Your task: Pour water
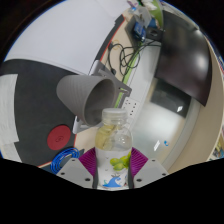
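You cannot see the foot of the bottle (pixel 116 150): it is hidden low between the gripper (pixel 113 170) fingers, and its label print is too small to read. The grey cup (pixel 88 96) just beyond hides its own inside from you, so any water there stays unseen. The far cables (pixel 128 55) blur together, perhaps around some device.

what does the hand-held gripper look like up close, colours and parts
The hand-held gripper shows two fingers, each with a magenta pad on its inner face. Pale grey angular finger bodies sit below the pads, and blue wiring shows beside the left finger.
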The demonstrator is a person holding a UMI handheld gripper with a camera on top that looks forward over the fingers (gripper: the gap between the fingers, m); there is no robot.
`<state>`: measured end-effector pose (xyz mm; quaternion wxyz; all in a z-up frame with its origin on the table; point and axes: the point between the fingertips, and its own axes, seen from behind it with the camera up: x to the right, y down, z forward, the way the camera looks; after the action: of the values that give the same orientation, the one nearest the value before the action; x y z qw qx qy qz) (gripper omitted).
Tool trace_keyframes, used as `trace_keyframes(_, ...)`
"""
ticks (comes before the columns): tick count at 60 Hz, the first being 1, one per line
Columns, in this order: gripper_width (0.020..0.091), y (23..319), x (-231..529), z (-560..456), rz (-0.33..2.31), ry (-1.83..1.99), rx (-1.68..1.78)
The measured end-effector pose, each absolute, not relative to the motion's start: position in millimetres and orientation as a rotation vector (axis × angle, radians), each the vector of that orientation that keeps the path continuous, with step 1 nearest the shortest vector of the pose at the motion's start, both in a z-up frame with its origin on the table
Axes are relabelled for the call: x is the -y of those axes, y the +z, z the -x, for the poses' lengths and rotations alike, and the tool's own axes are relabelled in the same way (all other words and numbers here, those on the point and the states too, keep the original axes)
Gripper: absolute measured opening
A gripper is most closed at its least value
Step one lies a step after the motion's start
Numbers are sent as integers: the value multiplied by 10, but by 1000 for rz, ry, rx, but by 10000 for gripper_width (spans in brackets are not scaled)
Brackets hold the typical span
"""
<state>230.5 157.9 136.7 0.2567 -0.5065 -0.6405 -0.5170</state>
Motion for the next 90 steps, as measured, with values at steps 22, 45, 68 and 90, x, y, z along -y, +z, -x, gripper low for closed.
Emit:
trace_keyframes(22, 411, 2067, -1379, -2043, 1731, -571, 890)
trace_keyframes(45, 410, 1564, -1574, -2436, 1810, -19, 176)
trace_keyframes(68, 416, 762, -1597, -2553, 1840, 35, 144)
trace_keyframes(90, 594, 709, -1498, -2583, 1854, 29, 117)
